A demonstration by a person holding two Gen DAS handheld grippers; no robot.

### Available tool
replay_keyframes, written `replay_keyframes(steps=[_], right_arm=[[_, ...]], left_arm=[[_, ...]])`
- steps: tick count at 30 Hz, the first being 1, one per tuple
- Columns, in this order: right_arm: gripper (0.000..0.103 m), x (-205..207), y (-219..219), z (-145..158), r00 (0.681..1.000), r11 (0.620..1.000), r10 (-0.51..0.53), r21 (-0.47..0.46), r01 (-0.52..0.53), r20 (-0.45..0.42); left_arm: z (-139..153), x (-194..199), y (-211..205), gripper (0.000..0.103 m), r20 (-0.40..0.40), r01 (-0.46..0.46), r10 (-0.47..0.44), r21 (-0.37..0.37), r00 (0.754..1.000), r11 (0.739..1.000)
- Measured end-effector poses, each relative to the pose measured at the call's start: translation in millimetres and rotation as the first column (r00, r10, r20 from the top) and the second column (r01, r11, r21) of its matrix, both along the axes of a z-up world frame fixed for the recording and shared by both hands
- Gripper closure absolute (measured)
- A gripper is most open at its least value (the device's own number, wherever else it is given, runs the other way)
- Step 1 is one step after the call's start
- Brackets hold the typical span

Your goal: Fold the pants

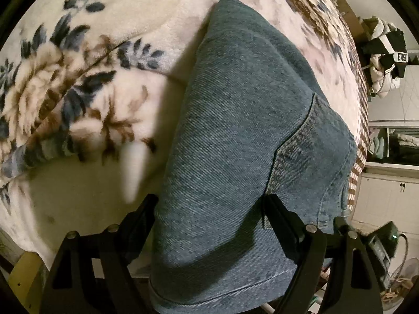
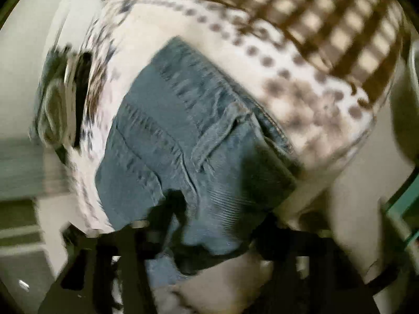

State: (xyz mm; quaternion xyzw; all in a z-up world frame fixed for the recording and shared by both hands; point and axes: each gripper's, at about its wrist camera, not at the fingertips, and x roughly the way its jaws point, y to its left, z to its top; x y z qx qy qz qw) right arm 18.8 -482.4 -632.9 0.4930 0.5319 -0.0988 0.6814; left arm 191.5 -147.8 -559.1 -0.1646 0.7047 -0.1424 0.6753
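Note:
Blue denim pants lie on a floral fleece blanket on a bed. In the left wrist view a pant leg with its hem runs between the black fingers of my left gripper, which is closed on the denim and lifts it off the blanket. In the right wrist view, which is motion-blurred, the waistband and pocket end of the pants bunches between the fingers of my right gripper, which grips that fabric.
The bed edge with a brown checked blanket border runs along the right. Beyond it stand white cabinets and a pile of black and white clothing. A checked cover shows at the top of the right wrist view.

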Motion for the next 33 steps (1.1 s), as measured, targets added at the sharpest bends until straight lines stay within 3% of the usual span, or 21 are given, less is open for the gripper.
replay_keyframes(steps=[5,8,10,13,15,17,18,20,23,26,28,29,33], right_arm=[[0.073,2,7,31,1.0,0.996,0.022,-0.084,-0.02,0.018],[0.073,5,13,54,0.995,0.978,0.093,-0.19,-0.084,0.04],[0.073,12,16,47,0.987,0.955,0.161,-0.252,-0.158,-0.01],[0.061,15,6,24,0.973,0.963,0.211,-0.152,-0.224,-0.093],[0.054,7,-7,29,0.977,0.975,0.204,-0.076,-0.209,-0.06],[0.047,0,-16,42,0.977,0.975,0.209,-0.067,-0.211,-0.033],[0.038,-2,-20,46,0.977,0.975,0.214,-0.057,-0.214,-0.015],[0.03,-1,-29,52,0.977,0.971,0.212,-0.111,-0.212,-0.01],[0.026,12,-40,37,0.975,0.969,0.221,-0.116,-0.22,-0.004],[0.026,37,-47,3,0.974,0.972,0.227,-0.056,-0.227,-0.002],[0.019,55,-49,-19,0.968,0.968,0.251,-0.01,-0.251,0.002],[0.013,60,-48,-20,0.967,0.967,0.255,0.004,-0.255,0.022],[0.015,63,-35,-22,0.939,0.931,0.326,0.136,-0.34,0.113]], left_arm=[[1,-2,2,0.02,-0.004,0.003,-0.003,-0.02,1.0,1.0],[4,-6,0,0.02,-0.008,0.007,-0.007,-0.035,1.0,0.999],[2,-9,-2,0.02,-0.011,0.01,-0.011,-0.03,1.0,0.999],[0,-11,-1,0.021,-0.023,0.005,-0.005,-0.026,1.0,1.0],[1,-11,0,0.021,-0.023,0.004,-0.004,-0.033,1.0,0.999],[3,-10,1,0.021,-0.024,0.004,-0.005,-0.039,1.0,0.999],[4,-9,1,0.021,-0.021,0.005,-0.006,-0.042,1.0,0.999],[6,-5,2,0.021,-0.006,0.003,-0.003,-0.045,1.0,0.999],[5,3,0,0.021,0.005,-0.004,0.005,-0.051,1.0,0.999],[2,10,-1,0.021,0.014,-0.002,0.002,-0.056,1.0,0.998],[1,14,-3,0.02,0.023,0.014,-0.013,-0.059,1.0,0.998],[0,15,-4,0.02,0.026,0.023,-0.021,-0.062,0.999,0.998],[-4,18,-4,0.02,0.033,0.03,-0.028,-0.081,0.999,0.996]])
